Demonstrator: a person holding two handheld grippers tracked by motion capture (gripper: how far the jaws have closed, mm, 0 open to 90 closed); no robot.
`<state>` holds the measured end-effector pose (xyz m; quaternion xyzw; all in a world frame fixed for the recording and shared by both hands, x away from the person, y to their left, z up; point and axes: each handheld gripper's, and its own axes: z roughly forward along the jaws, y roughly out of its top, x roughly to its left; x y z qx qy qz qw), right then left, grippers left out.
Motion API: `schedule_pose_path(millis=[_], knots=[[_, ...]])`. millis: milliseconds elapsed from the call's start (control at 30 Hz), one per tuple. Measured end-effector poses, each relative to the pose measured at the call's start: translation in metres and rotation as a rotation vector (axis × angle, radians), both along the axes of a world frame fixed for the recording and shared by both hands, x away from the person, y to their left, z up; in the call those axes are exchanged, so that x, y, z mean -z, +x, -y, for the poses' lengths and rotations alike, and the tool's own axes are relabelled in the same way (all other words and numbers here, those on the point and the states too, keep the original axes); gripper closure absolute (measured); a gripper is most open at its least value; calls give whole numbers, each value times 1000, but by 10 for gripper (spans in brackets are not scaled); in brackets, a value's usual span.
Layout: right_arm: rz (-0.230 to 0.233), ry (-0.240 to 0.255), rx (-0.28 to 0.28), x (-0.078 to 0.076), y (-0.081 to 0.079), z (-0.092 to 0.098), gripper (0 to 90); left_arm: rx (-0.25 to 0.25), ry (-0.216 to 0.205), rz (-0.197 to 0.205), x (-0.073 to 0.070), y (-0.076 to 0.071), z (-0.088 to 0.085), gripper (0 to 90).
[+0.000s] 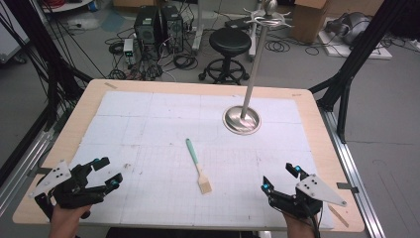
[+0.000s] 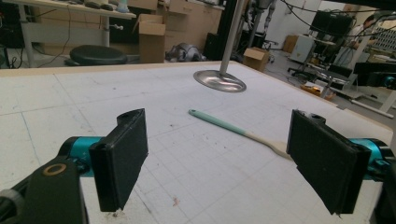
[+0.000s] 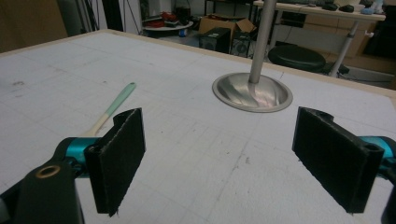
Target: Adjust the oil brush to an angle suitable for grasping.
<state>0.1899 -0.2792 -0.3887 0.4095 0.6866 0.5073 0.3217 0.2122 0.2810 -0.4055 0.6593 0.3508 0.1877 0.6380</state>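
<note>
High view puts the spatula (image 1: 197, 164) near the middle of the table (image 1: 312, 114), its green handle toward the far edge and its pale blade toward the near edge (flat on the white grid sheet (image 1: 148, 124)). Beyond it stands a metal stand (image 1: 242, 119). The left gripper (image 1: 105, 171) and right gripper (image 1: 281, 177) rest near the near corners, jaws spread wide, holding nothing.

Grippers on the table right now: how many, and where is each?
2. The left gripper sits open at the table's near-left corner; the right gripper sits open at the near-right, with the spatula lying between them.
</note>
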Motion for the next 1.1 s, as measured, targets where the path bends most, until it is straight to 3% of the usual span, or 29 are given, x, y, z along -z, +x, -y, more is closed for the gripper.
schedule_pose_path(millis=[400,667,767,833,933,1000,1033,1067,1100], knots=[[-18,5,-21,3,4,-6,163,-11,-5,-10,2,1,-1,210],[-43,-7,-97,6,16,-39,164,-3,4,-17,3,2,1,212],[-71,7,-155,11,26,-63,177,0,7,-21,4,2,1,213],[-95,6,-188,15,31,-76,251,-3,6,-25,4,3,1,214],[-118,1,-240,20,39,-97,449,-4,8,-26,5,3,0,215],[-145,51,-257,25,44,-110,574,-8,5,-26,5,2,-1,216],[-145,51,-257,25,44,-110,574,-8,5,-26,5,2,-1,216],[-154,58,-269,28,46,-114,643,-9,5,-27,5,2,-1,216],[-182,20,-308,34,52,-129,766,-10,3,-29,5,2,-2,217]])
